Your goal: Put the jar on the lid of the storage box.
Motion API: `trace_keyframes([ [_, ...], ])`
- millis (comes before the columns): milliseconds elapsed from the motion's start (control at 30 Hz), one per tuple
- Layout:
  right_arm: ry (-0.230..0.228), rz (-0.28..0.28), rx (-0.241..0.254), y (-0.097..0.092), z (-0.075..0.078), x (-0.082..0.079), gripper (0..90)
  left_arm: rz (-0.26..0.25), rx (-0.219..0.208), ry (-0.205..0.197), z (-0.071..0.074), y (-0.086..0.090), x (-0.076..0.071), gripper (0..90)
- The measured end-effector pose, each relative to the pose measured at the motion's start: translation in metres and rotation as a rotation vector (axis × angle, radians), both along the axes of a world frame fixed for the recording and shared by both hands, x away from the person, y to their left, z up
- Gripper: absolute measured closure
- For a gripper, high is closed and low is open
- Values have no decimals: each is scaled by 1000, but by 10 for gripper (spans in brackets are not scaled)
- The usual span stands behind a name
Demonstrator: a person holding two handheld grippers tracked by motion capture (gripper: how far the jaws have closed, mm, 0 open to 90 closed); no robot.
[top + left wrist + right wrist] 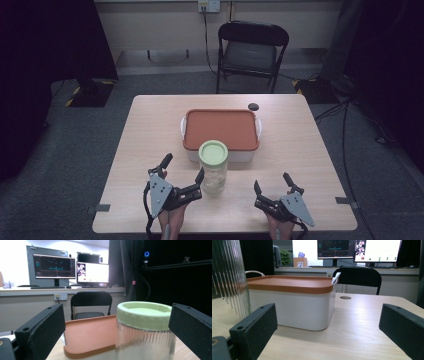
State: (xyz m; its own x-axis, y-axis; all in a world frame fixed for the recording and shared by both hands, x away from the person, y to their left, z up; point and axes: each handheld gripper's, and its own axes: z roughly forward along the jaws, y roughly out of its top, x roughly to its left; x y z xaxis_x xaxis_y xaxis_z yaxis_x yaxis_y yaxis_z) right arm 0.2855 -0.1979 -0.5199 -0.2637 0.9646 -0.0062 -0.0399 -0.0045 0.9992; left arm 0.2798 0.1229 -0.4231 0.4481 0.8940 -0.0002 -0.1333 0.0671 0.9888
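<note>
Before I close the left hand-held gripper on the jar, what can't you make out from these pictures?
- Inside of the box: hidden in every view by its orange lid.
- Jar base: cut off by the bottom edge in the left gripper view; ribbed glass blurs any contents.
- Small dark disc: too small to identify in the high view.
- Left hand-held gripper: whether its near jaw touches the jar, unclear.

Jar [214, 175] – ribbed clear glass, perhaps plastic; lid [213, 151] matt.

High view down over the table [150, 130], both gripper views low, facing forward, sharing the orange-lidded box [294, 300].
</note>
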Motion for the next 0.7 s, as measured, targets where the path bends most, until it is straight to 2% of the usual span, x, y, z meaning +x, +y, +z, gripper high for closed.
trace_keyframes([
  [233, 0, -1, 0, 0, 0, 0, 11, -9, -3, 4, 7, -9, 5, 3],
  [533, 0, 1, 2, 0, 0, 0, 11, -43, 34, -13, 15, -21, 12, 3],
  [600, -1, 0, 2, 0, 0, 0, 11, -42, 14, -7, 16, -22, 13, 3],
  [700, 0, 0, 1, 0, 0, 0, 12, -41, 13, -6, 18, -23, 16, 3],
])
